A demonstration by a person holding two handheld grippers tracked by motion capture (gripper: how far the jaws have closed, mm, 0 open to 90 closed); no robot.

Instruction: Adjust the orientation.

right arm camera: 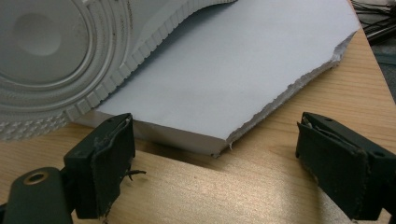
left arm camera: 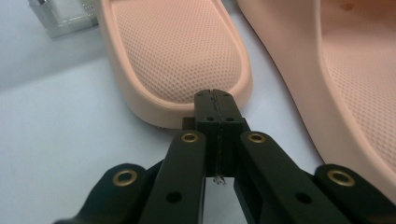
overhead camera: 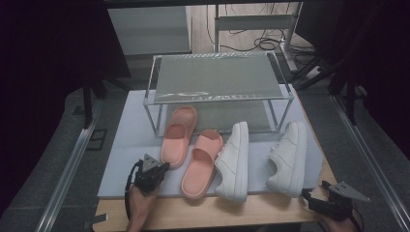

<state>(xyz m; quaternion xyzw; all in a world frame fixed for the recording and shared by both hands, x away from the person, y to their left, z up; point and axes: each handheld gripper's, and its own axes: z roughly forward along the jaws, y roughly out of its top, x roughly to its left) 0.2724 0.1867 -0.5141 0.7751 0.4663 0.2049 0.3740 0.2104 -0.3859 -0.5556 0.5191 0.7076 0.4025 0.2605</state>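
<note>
So the left gripper [overhead camera: 155,170] has its jaws clenched on nothing, tips right at the heel of the left pink slide [left arm camera: 180,56], which lies by the rack [overhead camera: 218,87]. The second slide [overhead camera: 202,164] and two white sneakers [overhead camera: 234,162] crowd its right. The right gripper view shows the right gripper [right arm camera: 212,163] with jaws released over the wooden surface [right arm camera: 224,186], facing the foam board's torn edge [right arm camera: 280,98].

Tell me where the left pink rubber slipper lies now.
In the high view, the left pink rubber slipper lies on the pale foam board, toe under the metal shoe rack, beside its twin pink slipper.
</note>
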